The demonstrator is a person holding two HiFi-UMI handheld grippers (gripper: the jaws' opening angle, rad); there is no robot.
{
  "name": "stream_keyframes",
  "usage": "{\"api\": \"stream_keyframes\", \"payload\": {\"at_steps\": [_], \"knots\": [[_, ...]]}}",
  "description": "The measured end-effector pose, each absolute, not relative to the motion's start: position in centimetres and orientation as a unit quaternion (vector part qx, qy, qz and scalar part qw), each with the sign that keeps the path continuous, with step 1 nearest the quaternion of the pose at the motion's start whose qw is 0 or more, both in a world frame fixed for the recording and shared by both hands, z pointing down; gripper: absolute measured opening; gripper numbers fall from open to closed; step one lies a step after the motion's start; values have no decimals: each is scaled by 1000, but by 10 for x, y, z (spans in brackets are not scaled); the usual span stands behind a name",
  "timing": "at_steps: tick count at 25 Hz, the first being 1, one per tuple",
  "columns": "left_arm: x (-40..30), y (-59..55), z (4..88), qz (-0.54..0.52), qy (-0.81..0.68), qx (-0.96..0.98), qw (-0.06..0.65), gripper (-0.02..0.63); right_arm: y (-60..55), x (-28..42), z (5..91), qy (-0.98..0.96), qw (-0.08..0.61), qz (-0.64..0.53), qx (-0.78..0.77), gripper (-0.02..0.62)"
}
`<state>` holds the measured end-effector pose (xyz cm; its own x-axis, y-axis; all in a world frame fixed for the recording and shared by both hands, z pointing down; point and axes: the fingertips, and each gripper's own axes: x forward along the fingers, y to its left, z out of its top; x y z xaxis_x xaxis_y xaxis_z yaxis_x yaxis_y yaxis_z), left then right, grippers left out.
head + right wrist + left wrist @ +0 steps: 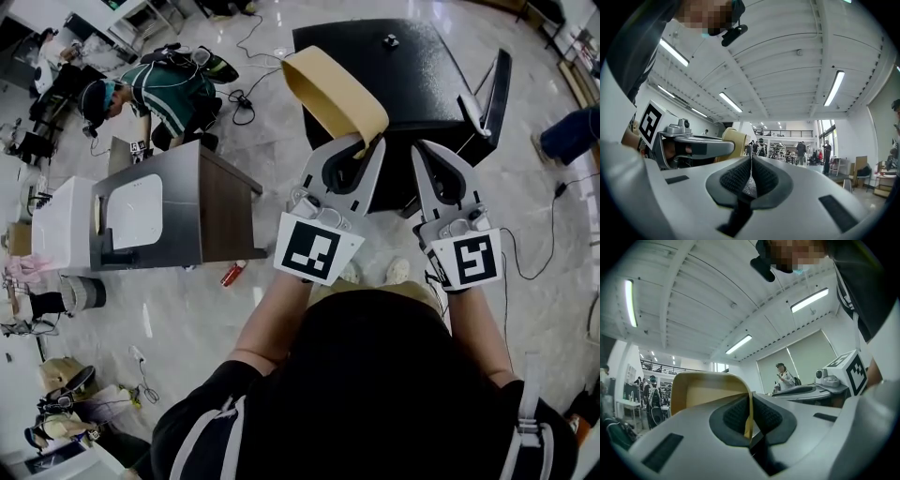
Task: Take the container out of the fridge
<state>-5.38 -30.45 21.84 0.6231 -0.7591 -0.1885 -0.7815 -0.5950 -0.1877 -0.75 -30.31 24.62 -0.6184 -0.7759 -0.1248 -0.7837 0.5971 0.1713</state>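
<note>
A tan open container (333, 84) hangs in the air above the black fridge (403, 66), tipped on its side. My left gripper (367, 141) is shut on its rim; in the left gripper view the thin tan wall (749, 411) stands clamped between the dark pads, with the container's body (701, 390) to the left. Beside it, to the right, my right gripper (424, 148) is shut with nothing in it, its pads (750, 176) pressed together. The right gripper view shows the container (736, 140) behind the left gripper (703, 147). The fridge door (492, 94) stands open at the right.
A grey-topped table (178, 206) with a white box (61, 225) stands at the left. A person in a striped shirt (159, 89) crouches behind it. A red can (232, 274) and cables (246, 94) lie on the pale floor.
</note>
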Motion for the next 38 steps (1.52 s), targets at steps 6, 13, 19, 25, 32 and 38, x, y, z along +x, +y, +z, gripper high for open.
{"api": "stream_keyframes", "payload": {"at_steps": [6,13,19,25,32,38], "knots": [[-53,-304,226,41,448,-882,141,26,-300,-3,250,894,20,100,-435,37],[-47,-306,229,31,452,-879,148,26,-302,3,254,895,20,97,-435,37],[-45,-308,232,4,447,-879,166,26,-297,-6,242,899,43,112,-421,37],[-43,-311,233,-3,445,-879,171,26,-300,-3,248,899,28,118,-420,37],[-44,-314,234,-1,445,-880,167,26,-304,-5,239,896,52,110,-426,37],[-47,-316,237,-9,444,-880,170,26,-307,-5,250,897,26,122,-425,37]]}}
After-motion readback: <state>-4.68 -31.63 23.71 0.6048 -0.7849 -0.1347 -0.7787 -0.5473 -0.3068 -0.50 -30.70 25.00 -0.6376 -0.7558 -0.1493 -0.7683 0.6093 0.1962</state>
